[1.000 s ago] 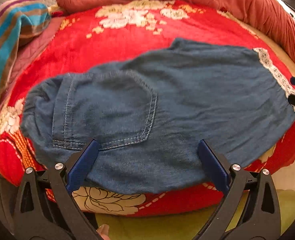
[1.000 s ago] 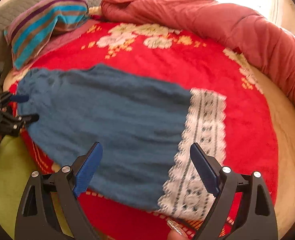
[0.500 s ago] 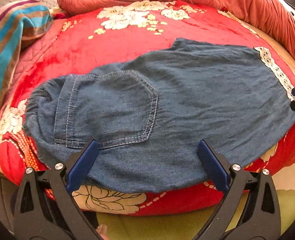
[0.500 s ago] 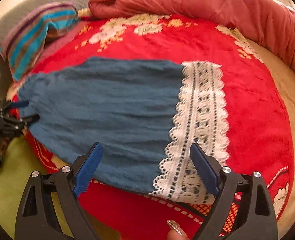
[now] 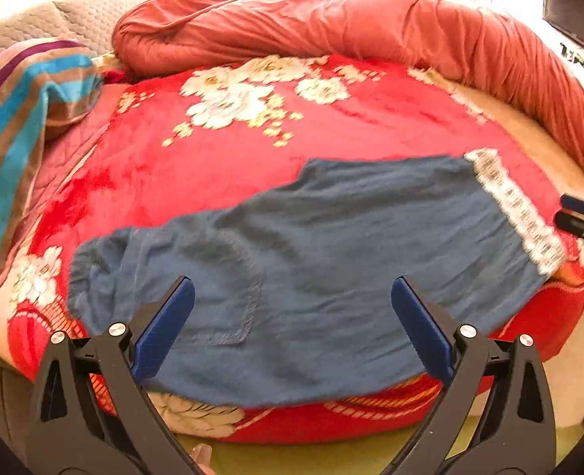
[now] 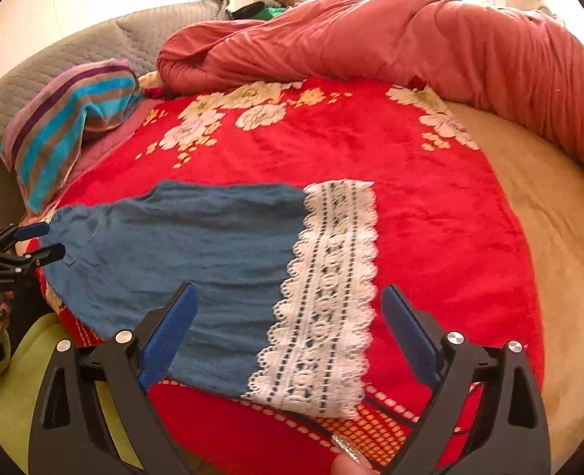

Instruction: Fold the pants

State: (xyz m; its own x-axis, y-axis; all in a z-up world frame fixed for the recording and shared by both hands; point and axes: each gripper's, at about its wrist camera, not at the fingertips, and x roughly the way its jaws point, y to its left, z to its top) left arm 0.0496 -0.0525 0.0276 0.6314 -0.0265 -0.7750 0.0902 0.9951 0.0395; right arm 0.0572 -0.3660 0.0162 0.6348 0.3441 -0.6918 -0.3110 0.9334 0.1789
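Note:
Blue denim pants lie flat on a red floral blanket, folded lengthwise, back pocket up at the left end. A white lace hem finishes the right end. My left gripper hovers open above the waist end near the bed's front edge, with nothing gripped. Over the hem end, my right gripper has its jaws opening; the cloth lies below them, not pinched. In the right wrist view the left gripper shows at the far left beside the waistband. The right gripper shows at the left wrist view's right edge.
A rolled pink-red duvet runs along the back and right of the bed. A striped pillow sits at the back left against a grey quilted headboard. Green cloth lies below the bed's front edge. A fingertip shows at the bottom.
Both grippers have drawn back and up from the pants, so more of the bed shows. The right gripper has shifted toward the lace hem. The pants have not moved.

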